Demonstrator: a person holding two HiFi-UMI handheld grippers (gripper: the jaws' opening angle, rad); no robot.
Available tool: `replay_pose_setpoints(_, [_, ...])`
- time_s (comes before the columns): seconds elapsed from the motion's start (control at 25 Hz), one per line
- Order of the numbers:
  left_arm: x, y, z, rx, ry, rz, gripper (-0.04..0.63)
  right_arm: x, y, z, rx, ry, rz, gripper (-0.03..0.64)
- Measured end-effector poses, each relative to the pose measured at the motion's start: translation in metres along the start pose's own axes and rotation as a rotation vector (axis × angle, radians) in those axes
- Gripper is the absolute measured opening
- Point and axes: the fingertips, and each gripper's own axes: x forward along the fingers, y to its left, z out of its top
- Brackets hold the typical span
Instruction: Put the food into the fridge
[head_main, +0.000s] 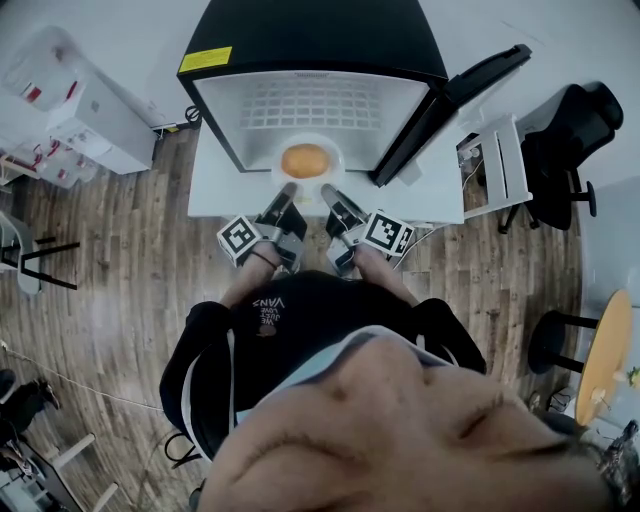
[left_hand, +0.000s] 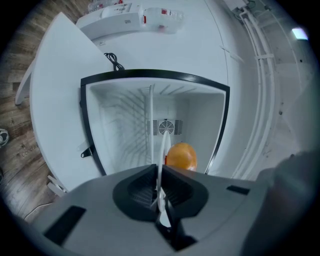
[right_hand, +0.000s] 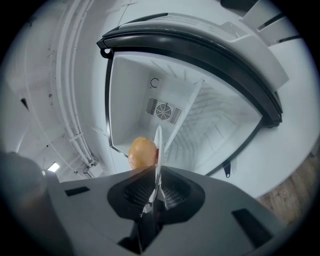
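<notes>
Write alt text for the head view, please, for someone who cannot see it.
The left gripper and right gripper clamp the near rim of a white plate carrying round orange food, held before an open black fridge on a white table.

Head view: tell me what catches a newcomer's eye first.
A round orange food on a white plate sits dead centre, at the mouth of the open fridge. The left gripper and right gripper each clamp the plate's near rim, and the black door stands open at right.
</notes>
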Motion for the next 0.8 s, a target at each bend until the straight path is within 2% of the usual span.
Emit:
replay_pose_setpoints(0.2, [0.009, 0.003, 0.011, -0.007, 0.013, 0.002, 0.034, 0.014, 0.000, 0.008, -0.015, -0.016, 0.020, 0.028])
replay_pose_setpoints(0.52, [0.021, 0.009, 0.024, -0.011, 0.031, 0.006, 0.034, 0.027, -0.009, 0.014, 0.000, -0.029, -0.016, 0.028])
replay_pose_setpoints(0.8, [0.031, 0.013, 0.035, -0.012, 0.043, 0.014, 0.034, 0.040, -0.010, 0.022, -0.003, -0.040, -0.005, 0.028])
